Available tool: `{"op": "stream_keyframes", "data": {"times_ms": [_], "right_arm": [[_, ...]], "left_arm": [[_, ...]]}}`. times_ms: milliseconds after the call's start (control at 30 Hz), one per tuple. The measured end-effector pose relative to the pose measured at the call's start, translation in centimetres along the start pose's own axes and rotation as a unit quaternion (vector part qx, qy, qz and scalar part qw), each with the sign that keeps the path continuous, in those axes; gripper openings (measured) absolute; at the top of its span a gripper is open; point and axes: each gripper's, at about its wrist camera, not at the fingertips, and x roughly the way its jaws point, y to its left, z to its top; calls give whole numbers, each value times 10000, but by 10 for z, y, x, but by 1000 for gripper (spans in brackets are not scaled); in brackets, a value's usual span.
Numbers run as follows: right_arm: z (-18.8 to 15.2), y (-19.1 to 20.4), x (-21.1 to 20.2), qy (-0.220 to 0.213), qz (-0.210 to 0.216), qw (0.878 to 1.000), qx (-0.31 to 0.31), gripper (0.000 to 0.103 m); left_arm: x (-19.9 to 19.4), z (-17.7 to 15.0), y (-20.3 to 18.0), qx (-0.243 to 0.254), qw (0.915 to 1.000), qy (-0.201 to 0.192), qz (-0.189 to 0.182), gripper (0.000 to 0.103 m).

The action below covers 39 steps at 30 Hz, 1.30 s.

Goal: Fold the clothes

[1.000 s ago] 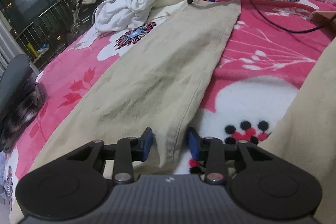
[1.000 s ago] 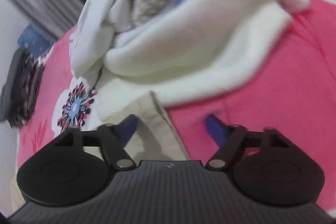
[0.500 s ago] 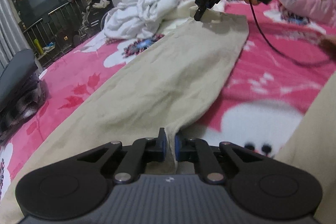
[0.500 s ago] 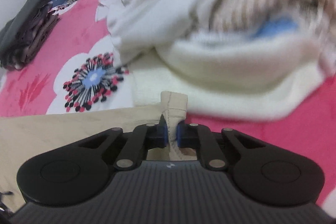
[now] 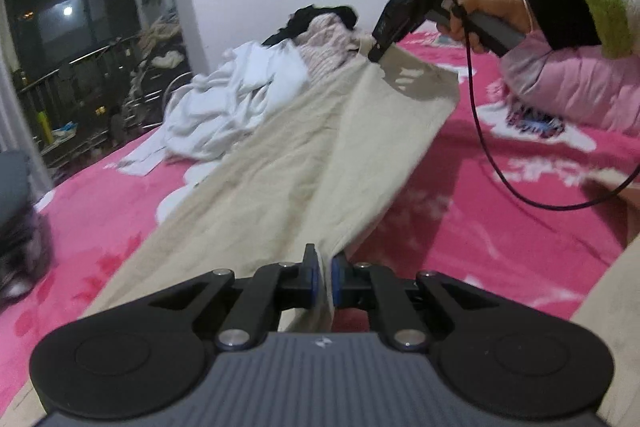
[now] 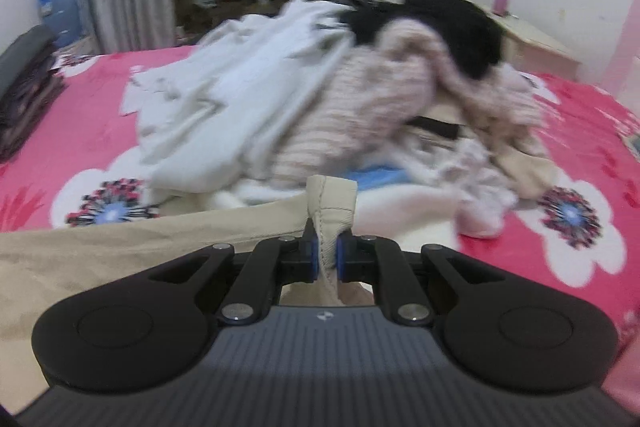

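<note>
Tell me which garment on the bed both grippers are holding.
The beige trousers: the left gripper pinches one end, the right gripper the other. The white garment, striped top and black piece lie piled, unheld.

You have beige trousers (image 5: 304, 155) on a pink, white-flowered blanket (image 5: 500, 227); white garment (image 5: 224, 107) at 10 o'clock.

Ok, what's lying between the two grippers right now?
Only the beige trousers, stretched from the left gripper to the right gripper; both jaws are shut on the cloth. The left wrist view shows the whole span.
</note>
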Motion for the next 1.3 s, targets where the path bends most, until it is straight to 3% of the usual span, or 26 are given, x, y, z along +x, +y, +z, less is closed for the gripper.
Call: {"op": "stream_keyframes", "data": {"times_ms": [100, 333, 433, 500, 600, 700, 900, 1067, 1233, 1300], "right_arm": [[-8, -17, 3, 91, -177, 9998, 94, 6], [-39, -29, 39, 318, -94, 9983, 483, 9], [-50, -38, 62, 547, -8, 9938, 970, 18], [-56, -48, 72, 747, -32, 9872, 1411, 35], [-59, -66, 64, 661, -66, 9751, 2115, 47], [-60, -83, 39, 368, 8, 9630, 2668, 56], [-64, -92, -43, -94, 422, 9528, 3006, 57], [-76, -86, -141, -351, 875, 9611, 2596, 58], [-97, -91, -258, -568, 965, 9705, 2136, 61], [-112, -88, -266, -366, 981, 9711, 2144, 68]], "left_arm": [[11, 4, -8, 94, 9999, 14, -135, 7], [31, -5, -7, -71, 9985, 461, -297, 10], [33, -5, -2, -242, 9967, 719, -286, 29], [30, -4, 4, -501, 9949, 833, -261, 40], [12, 1, 12, -867, 9934, 729, -176, 55], [-10, 9, 19, -1149, 9915, 585, -145, 65], [-69, 39, 47, -1632, 9859, 269, 250, 74], [-135, 56, 77, -1827, 9807, 39, 691, 74], [-200, 65, 98, -1814, 9743, 112, 1329, 74], [-228, 62, 105, -1840, 9698, 170, 1593, 74]]}}
